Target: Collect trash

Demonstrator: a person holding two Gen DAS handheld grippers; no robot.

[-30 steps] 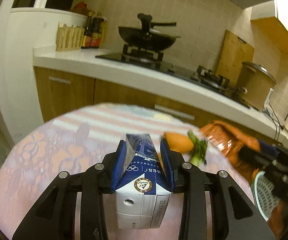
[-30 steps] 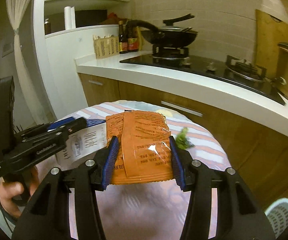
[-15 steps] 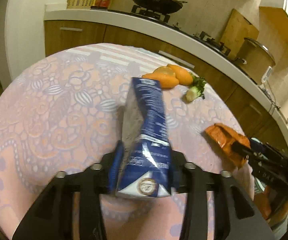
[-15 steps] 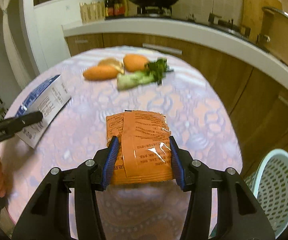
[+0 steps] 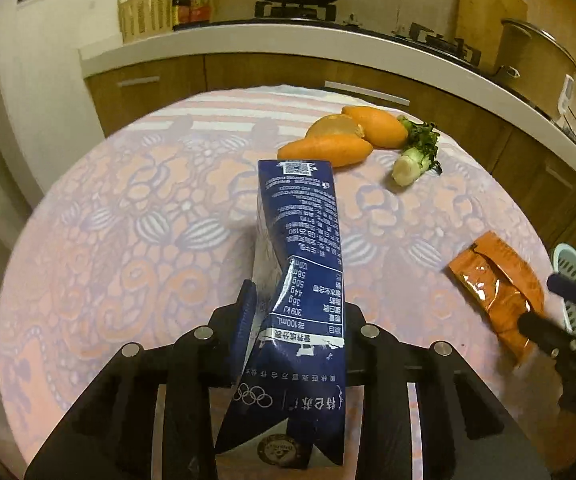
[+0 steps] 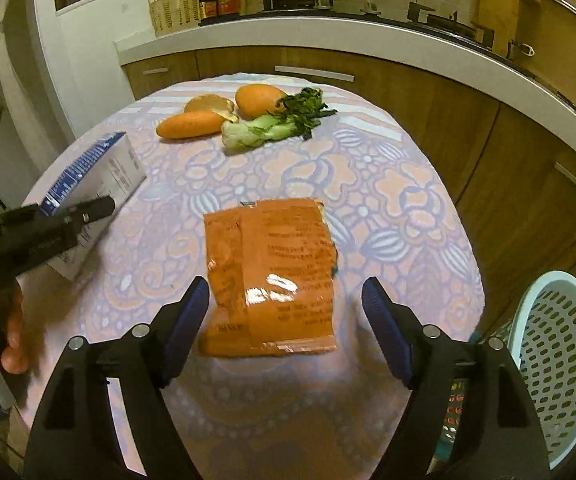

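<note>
A blue and white milk carton point(image 5: 299, 280) lies lengthwise between the jaws of my left gripper point(image 5: 295, 312), which is shut on it over the round table; the carton also shows at the left of the right wrist view point(image 6: 96, 184). An orange snack wrapper point(image 6: 272, 276) lies flat on the tablecloth, loose between the wide-open jaws of my right gripper point(image 6: 286, 300). In the left wrist view the wrapper point(image 5: 495, 284) sits near the table's right edge.
A carrot point(image 6: 192, 124), oranges point(image 6: 258, 100) and a bok choy point(image 6: 272, 124) lie at the table's far side. A pale blue perforated basket point(image 6: 559, 360) stands on the floor to the right of the table. Kitchen counter and cabinets point(image 6: 367, 68) lie behind.
Both grippers tipped down toward the table. My right gripper opened and let go of the orange wrapper, which now lies on the cloth. The left still grips the carton.
</note>
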